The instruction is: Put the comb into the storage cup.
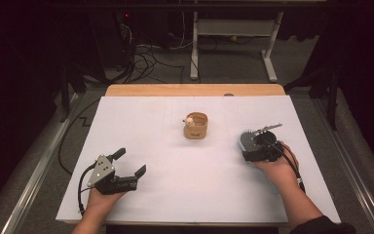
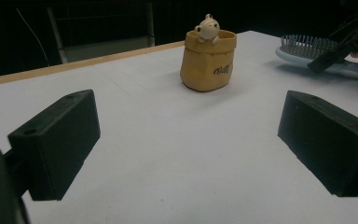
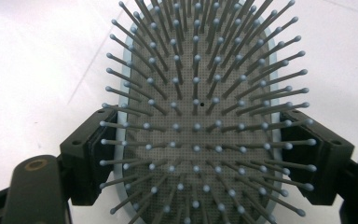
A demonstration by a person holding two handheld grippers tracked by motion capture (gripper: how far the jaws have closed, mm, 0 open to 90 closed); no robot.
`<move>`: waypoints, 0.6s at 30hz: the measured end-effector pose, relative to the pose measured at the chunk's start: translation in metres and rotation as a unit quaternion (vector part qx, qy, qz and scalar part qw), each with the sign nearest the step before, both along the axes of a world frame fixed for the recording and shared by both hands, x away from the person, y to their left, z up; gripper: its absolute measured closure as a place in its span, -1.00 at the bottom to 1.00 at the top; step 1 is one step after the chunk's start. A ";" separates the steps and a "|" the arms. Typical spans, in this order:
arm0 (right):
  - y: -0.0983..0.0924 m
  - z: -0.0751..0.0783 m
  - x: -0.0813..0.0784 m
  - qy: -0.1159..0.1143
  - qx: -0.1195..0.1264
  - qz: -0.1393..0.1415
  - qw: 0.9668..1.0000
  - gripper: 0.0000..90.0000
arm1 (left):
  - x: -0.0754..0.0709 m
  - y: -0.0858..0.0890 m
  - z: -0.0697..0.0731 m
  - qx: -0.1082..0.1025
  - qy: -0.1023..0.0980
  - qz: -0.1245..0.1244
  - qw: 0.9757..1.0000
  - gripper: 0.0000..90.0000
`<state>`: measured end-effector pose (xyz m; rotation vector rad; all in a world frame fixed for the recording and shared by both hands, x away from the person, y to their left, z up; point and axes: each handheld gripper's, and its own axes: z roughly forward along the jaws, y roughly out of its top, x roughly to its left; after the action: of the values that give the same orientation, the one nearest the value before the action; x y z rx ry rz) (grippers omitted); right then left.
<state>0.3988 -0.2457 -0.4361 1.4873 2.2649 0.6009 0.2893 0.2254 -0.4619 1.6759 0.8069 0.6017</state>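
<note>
The right gripper (image 3: 196,154) is squeezing a light blue hairbrush (image 3: 196,93) by its two sides, and the brush is lying bristles up at the right of the white table (image 1: 175,161). The left gripper (image 1: 129,163) is sitting wide open, holding nothing, near a little yellow bag (image 2: 208,60) with a toy bear (image 2: 207,28) peeking out.

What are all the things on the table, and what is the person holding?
hairbrush: one, pale blue with grey bristles, flat on the table's right side, bristles up
pot: one, tan, sack-shaped, mid-table, upright
figure: one, cream, peeking over the pot's rim
table: one, white top with wooden far edge
desk frame: one, white, on the floor beyond
left gripper: one, black, jaws open, nothing between them
right gripper: one, black, jaws either side of the hairbrush head
</note>
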 end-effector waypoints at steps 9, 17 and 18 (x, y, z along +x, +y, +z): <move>-0.001 0.014 -0.012 -0.036 0.030 0.012 0.999 -0.54 | 0.000 0.000 0.000 0.000 0.000 -0.001 1.000 -0.86; -0.001 0.025 -0.023 -0.084 0.052 0.019 0.995 -0.54 | 0.000 -0.001 0.000 0.003 0.002 -0.005 1.000 -0.85; -0.001 0.025 -0.023 -0.084 0.052 0.019 0.995 -0.54 | 0.000 -0.001 0.000 0.002 0.002 -0.005 1.000 -0.85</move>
<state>0.3758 -0.2466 -0.4110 1.3856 2.1665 0.8336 0.2890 0.2244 -0.4622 1.6851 0.7993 0.5938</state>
